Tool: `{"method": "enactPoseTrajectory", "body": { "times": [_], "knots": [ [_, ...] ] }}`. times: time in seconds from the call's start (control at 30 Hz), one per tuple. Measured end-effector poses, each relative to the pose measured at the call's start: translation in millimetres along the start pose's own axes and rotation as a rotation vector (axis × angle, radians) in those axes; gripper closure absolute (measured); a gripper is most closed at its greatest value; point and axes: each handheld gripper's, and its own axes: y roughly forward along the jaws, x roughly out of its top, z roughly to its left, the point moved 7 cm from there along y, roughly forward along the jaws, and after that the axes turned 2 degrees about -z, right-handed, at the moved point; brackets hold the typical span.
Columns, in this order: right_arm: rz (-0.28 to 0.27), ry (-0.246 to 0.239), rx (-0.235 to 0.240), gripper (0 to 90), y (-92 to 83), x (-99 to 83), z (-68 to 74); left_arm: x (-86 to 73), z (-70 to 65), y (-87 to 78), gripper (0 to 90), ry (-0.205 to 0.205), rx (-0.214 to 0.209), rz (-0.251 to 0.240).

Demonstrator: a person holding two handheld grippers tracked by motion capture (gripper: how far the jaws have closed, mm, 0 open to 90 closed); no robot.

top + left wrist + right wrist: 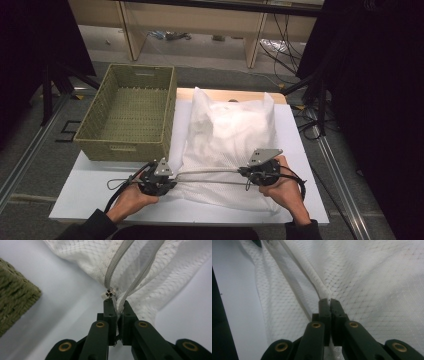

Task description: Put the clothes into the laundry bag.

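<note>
Now we hold the mesh bag (227, 145) flat on the white table (90, 190), just right of the basket (131, 112). Our left gripper (117, 305) is clamped on the zipper (117, 265) end beside the slider (111, 292), and our right gripper (329, 303) pinches the bag's other near corner, zipper taut between.

No legible text, label, brand or number in any view. Mesh bag (230, 145) and woven basket (131, 112) carry no readable marking
</note>
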Motion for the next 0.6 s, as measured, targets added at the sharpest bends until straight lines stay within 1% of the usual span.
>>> {"method": "enactPoseTrajectory", "body": {
  "times": [0.03, 0.07, 0.1, 0.13, 0.17, 0.2, 0.23, 0.27, 0.3, 0.33, 0.37, 0.4, 0.43, 0.47, 0.5, 0.53, 0.57, 0.6],
  "knots": [
    [0.003, -0.007, 0.012, 89.9, 0.7, -0.6, 0.7, -0.8, -4.6, -1.3, 85.7, -0.004, -0.021, 0.004],
    [-0.002, -0.014, 0.010, 89.9, 1.1, -0.5, 0.3, -1.4, -8.2, -2.4, 85.7, 0.012, -0.019, 0.009],
    [-0.004, -0.017, 0.005, 89.9, 1.1, -0.5, -0.2, -1.7, -13.5, -2.3, 85.7, 0.016, -0.033, 0.006],
    [-0.001, -0.015, 0.008, 89.9, 1.1, -1.1, 0.3, -2.3, -17.8, -1.8, 85.7, 0.007, -0.057, 0.010],
    [0.007, -0.010, 0.013, 89.9, 1.2, -2.2, 1.5, -2.4, -23.2, -0.5, 85.7, -0.052, -0.102, -0.008],
    [0.016, -0.017, 0.011, 89.9, 2.4, -4.6, 2.0, -3.5, -26.5, 1.2, 85.8, -0.070, -0.139, -0.007],
    [0.031, -0.021, 0.010, 89.9, 4.5, -8.1, 2.8, -6.8, -25.7, 1.6, 85.8, -0.015, -0.124, 0.025],
    [0.050, -0.023, 0.010, 89.9, 7.7, -13.1, 3.4, -8.0, -24.5, 4.4, 85.8, 0.002, -0.080, 0.026],
    [0.075, -0.005, 0.007, 89.9, 10.5, -19.4, 4.5, -8.4, -24.6, 2.3, 85.9, -0.004, -0.105, 0.032],
    [0.110, 0.032, 0.024, 89.9, 13.3, -26.5, 6.8, -9.5, -22.2, -1.0, 85.8, 0.008, -0.114, 0.051],
    [0.135, 0.024, 0.020, 89.9, 15.9, -32.7, 6.0, -7.8, -23.0, -0.9, 85.8, -0.026, -0.100, 0.018],
    [0.144, 0.039, 0.022, 89.9, 18.5, -37.1, 7.1, -6.8, -22.5, -3.6, 85.7, -0.025, -0.104, 0.005],
    [0.140, 0.027, 0.029, 89.9, 20.4, -38.8, 5.8, -6.9, -22.5, -4.0, 85.6, -0.046, -0.101, 0.000],
    [0.141, 0.035, 0.030, 89.9, 20.1, -38.9, 5.4, -7.0, -23.0, -6.0, 85.5, -0.035, -0.111, 0.003],
    [0.137, 0.039, 0.025, 89.9, 19.3, -37.5, 4.5, -5.7, -25.1, -5.8, 85.3, -0.041, -0.114, -0.011],
    [0.133, 0.033, 0.025, 89.9, 18.7, -36.3, 4.2, -5.4, -26.1, -5.8, 84.8, -0.037, -0.113, -0.012],
    [0.141, 0.038, 0.020, 89.9, 17.2, -36.1, 4.7, -5.2, -25.4, -6.3, 84.0, -0.010, -0.112, -0.007],
    [0.139, 0.034, 0.021, 89.8, 17.1, -36.0, 4.5, -5.4, -27.6, -4.9, 83.6, -0.017, -0.117, -0.008]
  ]
}}
